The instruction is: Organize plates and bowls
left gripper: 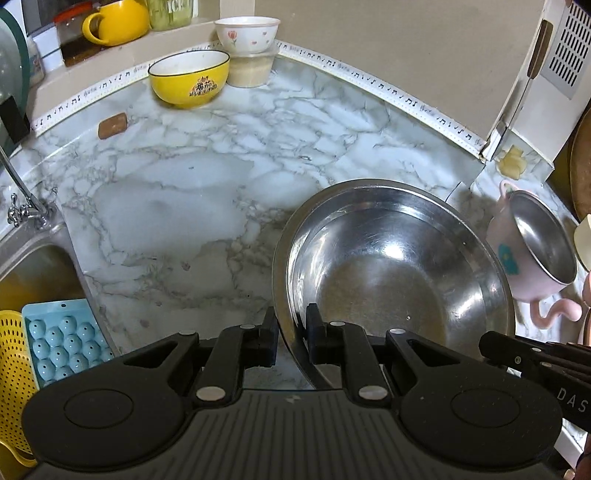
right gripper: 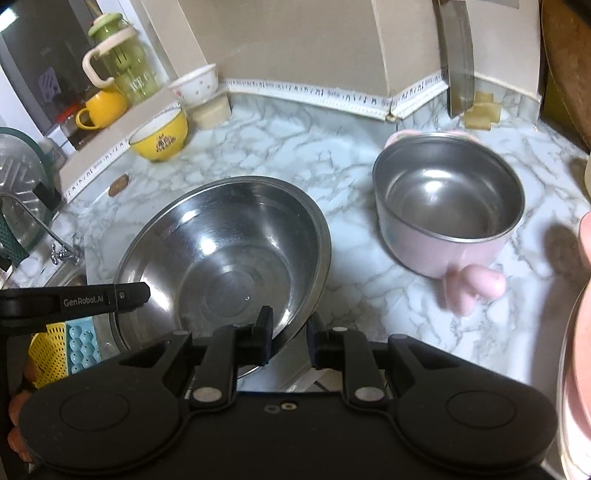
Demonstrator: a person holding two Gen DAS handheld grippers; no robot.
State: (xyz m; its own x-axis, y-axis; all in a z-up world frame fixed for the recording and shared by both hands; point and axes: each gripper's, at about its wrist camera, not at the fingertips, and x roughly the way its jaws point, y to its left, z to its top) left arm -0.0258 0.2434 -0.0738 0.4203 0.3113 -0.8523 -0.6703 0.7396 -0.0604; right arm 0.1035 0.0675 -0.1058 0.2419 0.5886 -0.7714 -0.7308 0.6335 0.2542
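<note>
We have both grippers on the large steel bowl (left gripper: 399,266), which fills the lower right of the left-wrist frame and the centre-left of the right-wrist frame: the left gripper (left gripper: 291,332) is clamped on its near rim, one finger inside and one outside, and the right gripper (right gripper: 290,330) pinches another stretch of the same rim in the same way. The bowl sits tilted over the marble counter (left gripper: 192,192), and whether it is touching or lifted we cannot tell. Sorting looks barely begun, in our judgement. The pink steel-lined pot (right gripper: 448,206) stands apart at centre right of the right-wrist frame; the yellow bowl (left gripper: 189,79) and the white floral bowl (left gripper: 246,35), perched on a lidded container (left gripper: 251,70), wait at upper centre of the left-wrist frame. No plates show in either view, and nothing appears nested yet.
</note>
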